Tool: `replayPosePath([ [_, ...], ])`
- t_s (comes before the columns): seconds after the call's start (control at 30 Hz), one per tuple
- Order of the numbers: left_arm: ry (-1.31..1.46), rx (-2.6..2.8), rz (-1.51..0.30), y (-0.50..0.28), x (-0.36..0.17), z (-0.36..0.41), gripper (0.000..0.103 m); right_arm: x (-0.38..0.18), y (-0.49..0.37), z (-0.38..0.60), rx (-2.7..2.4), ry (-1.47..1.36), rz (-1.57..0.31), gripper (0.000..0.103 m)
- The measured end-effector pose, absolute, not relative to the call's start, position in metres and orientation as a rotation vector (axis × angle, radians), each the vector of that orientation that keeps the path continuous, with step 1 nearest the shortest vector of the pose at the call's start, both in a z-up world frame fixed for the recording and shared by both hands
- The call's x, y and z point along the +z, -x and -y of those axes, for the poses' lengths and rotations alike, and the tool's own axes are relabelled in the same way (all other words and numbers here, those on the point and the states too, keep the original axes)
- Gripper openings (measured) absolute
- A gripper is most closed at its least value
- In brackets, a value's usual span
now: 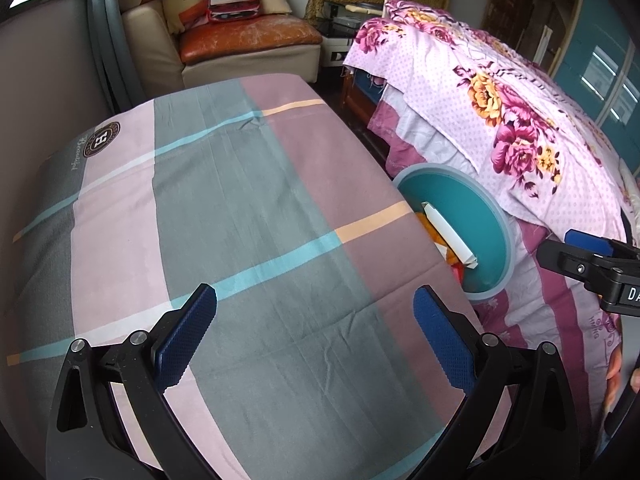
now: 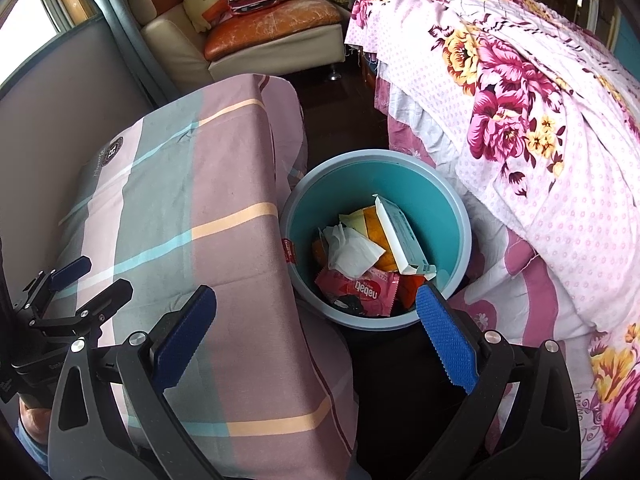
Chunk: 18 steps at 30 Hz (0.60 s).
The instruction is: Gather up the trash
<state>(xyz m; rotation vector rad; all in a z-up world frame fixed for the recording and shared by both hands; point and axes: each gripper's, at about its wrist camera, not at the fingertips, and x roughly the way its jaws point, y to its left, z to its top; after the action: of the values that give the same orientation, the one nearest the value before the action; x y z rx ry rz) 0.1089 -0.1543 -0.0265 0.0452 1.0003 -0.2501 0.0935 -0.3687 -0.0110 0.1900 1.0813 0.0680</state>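
Now the plaid-clothed tabletop [image 1: 240, 208] stands beside the teal trash bin [image 2: 456, 216], which holds a white carton [image 2: 400, 236], pink wrapper [image 2: 360, 288] and tissue [image 2: 352, 252]. Left gripper [image 1: 316, 340] and right gripper [image 2: 316, 340] hover released, fingers [image 2: 444, 336] spread, grasping nothing.

A dark floor [image 2: 340, 120] carries a teal bin [image 2: 460, 216], wedged between a table under a plaid cloth [image 2: 224, 184] and a floral-covered bed [image 2: 560, 160]. Beyond the bin, a sofa [image 2: 256, 52] stands on the same floor.
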Motion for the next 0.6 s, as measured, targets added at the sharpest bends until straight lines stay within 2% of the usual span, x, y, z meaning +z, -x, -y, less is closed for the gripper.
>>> replayPosePath([
  [0.6, -0.05, -0.256, -1.004, -0.1092, -0.0312, 0.1569, 0.099, -0.0131, -0.0937, 0.3727, 0.061, -0.185, -1.084, 0.096],
])
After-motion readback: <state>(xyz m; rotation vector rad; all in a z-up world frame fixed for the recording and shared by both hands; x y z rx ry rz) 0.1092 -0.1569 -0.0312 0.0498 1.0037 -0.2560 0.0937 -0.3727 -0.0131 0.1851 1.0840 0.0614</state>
